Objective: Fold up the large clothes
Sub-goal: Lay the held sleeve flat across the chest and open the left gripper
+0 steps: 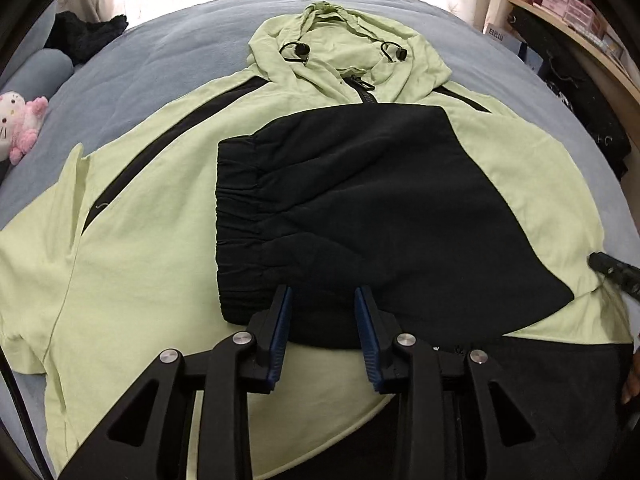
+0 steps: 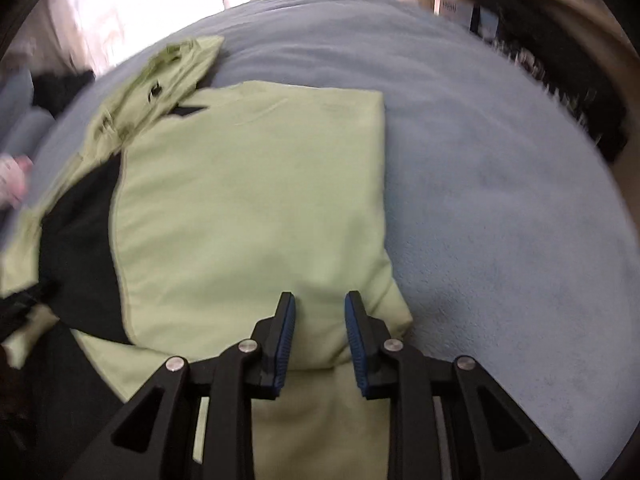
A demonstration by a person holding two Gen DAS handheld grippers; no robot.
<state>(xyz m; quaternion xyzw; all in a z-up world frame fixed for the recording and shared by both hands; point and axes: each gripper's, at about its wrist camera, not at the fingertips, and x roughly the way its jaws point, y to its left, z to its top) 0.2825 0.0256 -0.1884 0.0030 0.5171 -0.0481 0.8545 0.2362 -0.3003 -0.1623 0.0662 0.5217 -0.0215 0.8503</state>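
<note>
A light green hooded jacket (image 1: 132, 240) with black panels lies flat on the bed, hood (image 1: 344, 56) at the far end. A black part with a gathered elastic edge (image 1: 360, 208) is folded over its middle. My left gripper (image 1: 324, 300) hovers over the near edge of that black part, jaws apart, and the cloth under them looks flat and unpinched. In the blurred right wrist view, my right gripper (image 2: 320, 304) stands open over the near corner of the jacket's folded green side (image 2: 248, 208). The right gripper's tip (image 1: 612, 276) shows at the left wrist view's right edge.
The grey-blue bedcover (image 2: 500, 220) stretches to the right of the jacket. A pink and white plush toy (image 1: 20, 124) and dark clothes (image 1: 88, 36) lie at the bed's far left. Wooden shelves with boxes (image 1: 572, 4) stand at the right.
</note>
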